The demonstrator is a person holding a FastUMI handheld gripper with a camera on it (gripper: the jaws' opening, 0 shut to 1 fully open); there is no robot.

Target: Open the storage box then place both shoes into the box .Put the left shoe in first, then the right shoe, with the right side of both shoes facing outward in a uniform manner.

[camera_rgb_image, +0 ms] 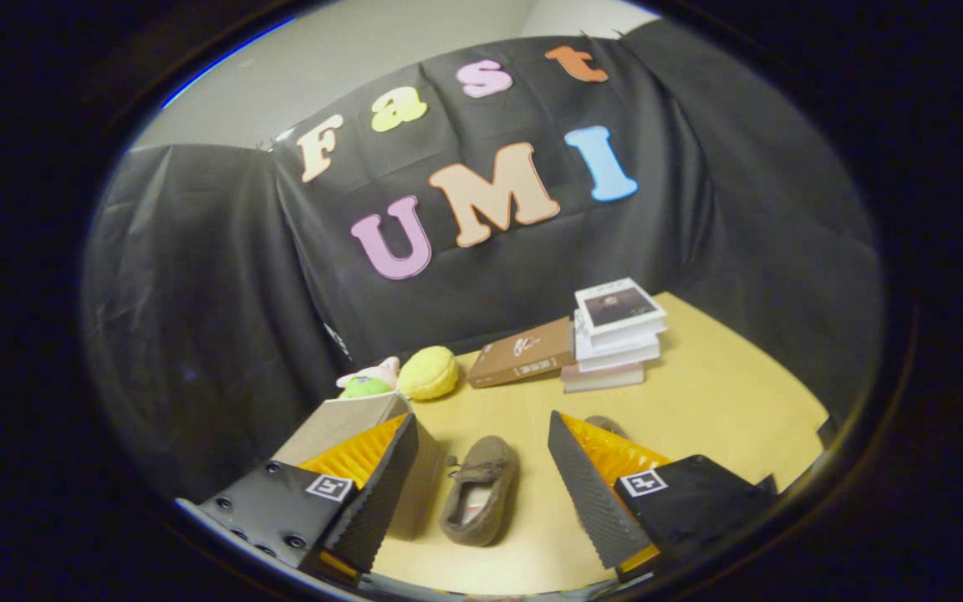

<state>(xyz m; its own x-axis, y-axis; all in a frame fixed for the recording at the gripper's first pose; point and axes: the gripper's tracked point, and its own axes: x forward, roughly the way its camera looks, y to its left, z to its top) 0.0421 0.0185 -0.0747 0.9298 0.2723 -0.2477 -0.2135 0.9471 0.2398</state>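
A brown slipper-style shoe point(479, 491) is lying on the yellow table point(715, 410), toe pointing away, sitting in the gap between the two fingers of the hand-held gripper point(481, 502). The gripper's jaws are standing spread wide, pinching nothing. The second shoe point(604, 425) is peeking out just behind the right finger point(582, 489), mostly hidden. The tan storage box point(348, 422) is sitting beside the first shoe, partly covered by the left finger point(377, 493); can't tell if it is open. Beyond the box, a green-and-pink plush toy point(367, 380) and a yellow plush toy point(429, 373) are resting near the table's far edge. A brown book point(523, 354) is leaning against a stack of books point(618, 334) toward the far corner.
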